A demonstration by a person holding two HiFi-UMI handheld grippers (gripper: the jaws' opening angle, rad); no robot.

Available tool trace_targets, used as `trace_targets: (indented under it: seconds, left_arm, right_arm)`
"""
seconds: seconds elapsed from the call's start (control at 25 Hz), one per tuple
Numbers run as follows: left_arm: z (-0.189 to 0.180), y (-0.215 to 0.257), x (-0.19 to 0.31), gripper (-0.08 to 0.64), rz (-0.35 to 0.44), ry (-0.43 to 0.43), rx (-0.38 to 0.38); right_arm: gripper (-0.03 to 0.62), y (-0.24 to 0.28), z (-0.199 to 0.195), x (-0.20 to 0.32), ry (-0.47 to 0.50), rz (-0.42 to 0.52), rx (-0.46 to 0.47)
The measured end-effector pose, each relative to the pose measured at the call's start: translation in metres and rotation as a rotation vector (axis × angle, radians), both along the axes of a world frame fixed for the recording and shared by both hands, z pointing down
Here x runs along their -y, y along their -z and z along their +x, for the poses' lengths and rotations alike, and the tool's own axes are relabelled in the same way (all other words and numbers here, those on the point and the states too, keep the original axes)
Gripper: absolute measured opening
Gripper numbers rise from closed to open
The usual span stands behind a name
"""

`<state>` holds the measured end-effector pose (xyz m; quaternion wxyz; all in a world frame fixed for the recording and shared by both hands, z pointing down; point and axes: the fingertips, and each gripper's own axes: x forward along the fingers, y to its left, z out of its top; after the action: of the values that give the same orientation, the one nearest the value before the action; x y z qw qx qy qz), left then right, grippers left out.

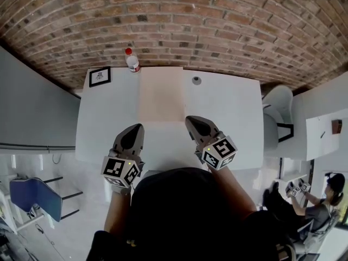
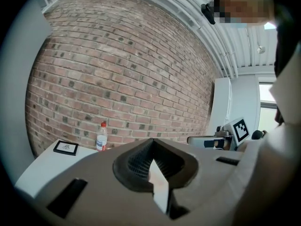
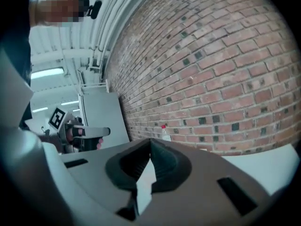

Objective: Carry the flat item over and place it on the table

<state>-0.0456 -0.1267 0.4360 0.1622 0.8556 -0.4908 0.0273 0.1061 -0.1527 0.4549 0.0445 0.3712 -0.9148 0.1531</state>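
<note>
right gripper and left gripper, both pinched shut, flank the near end of the flat item, which lies lengthwise straight ahead on the table, equally close to each.

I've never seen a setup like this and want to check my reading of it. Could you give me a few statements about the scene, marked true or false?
1. A red-capped bottle stands on the table. True.
2. The tan sheet lies on the floor. False: it lies flat on the table.
3. The picture sits at the table's near edge. False: it is at the far left corner, near the bottle.
4. The wall behind the table is brick. True.
5. The right gripper is wide open. False: its jaws are shut.
</note>
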Motion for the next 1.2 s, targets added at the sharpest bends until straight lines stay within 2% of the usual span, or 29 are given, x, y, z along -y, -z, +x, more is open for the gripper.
trace_targets:
  seconds: [0.08,0.28,0.52,1.2]
  left_arm:
    - [0.005,0.004,-0.002,0.004,0.014,-0.012,0.006]
    - [0.011,0.013,-0.008,0.003,0.040,-0.031,0.010]
    - [0.015,0.018,-0.013,0.004,0.060,-0.048,0.024]
    - [-0.001,0.011,-0.019,0.003,0.048,-0.047,0.048]
  right_arm:
    - [0.011,0.004,0.001,-0.006,0.010,0.037,-0.049]
    - [0.011,0.016,0.000,-0.022,0.041,0.073,-0.080]
    - [0.011,0.018,0.000,-0.035,0.044,0.076,-0.072]
    - [0.011,0.011,-0.010,-0.033,0.028,0.068,-0.081]
